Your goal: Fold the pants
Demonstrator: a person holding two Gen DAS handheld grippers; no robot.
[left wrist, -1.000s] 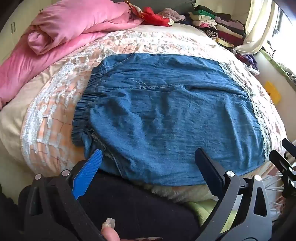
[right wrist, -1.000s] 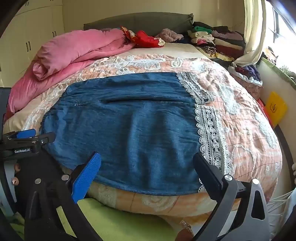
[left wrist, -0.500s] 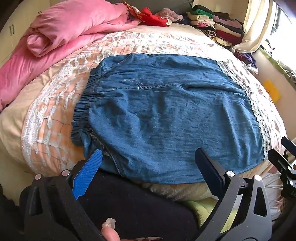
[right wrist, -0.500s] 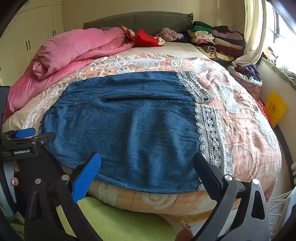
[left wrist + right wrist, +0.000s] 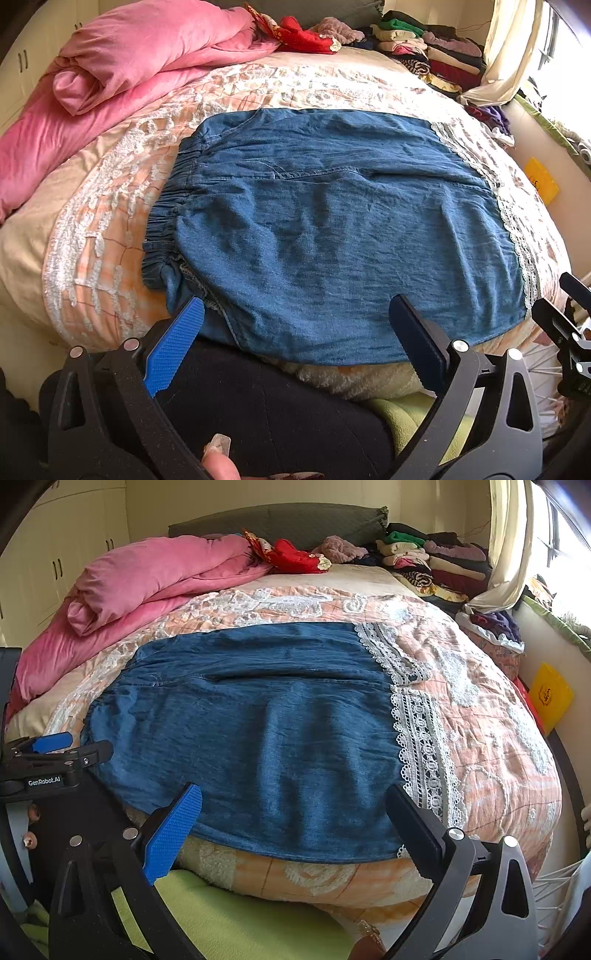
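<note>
Blue denim pants lie flat on the bed, elastic waistband at the left, white lace hems at the right. They also show in the right wrist view. My left gripper is open and empty, over the near edge of the pants toward the waistband end. My right gripper is open and empty, over the near edge toward the lace hems. The left gripper also shows at the left of the right wrist view.
The bed has a peach lace quilt. A pink duvet is bunched at the back left. Folded clothes are stacked at the back right, red cloth beside them. A yellow object leans on the right wall.
Both grippers have crept slightly forward toward the pants' near edge. The pants have not moved and both grippers stay open.
</note>
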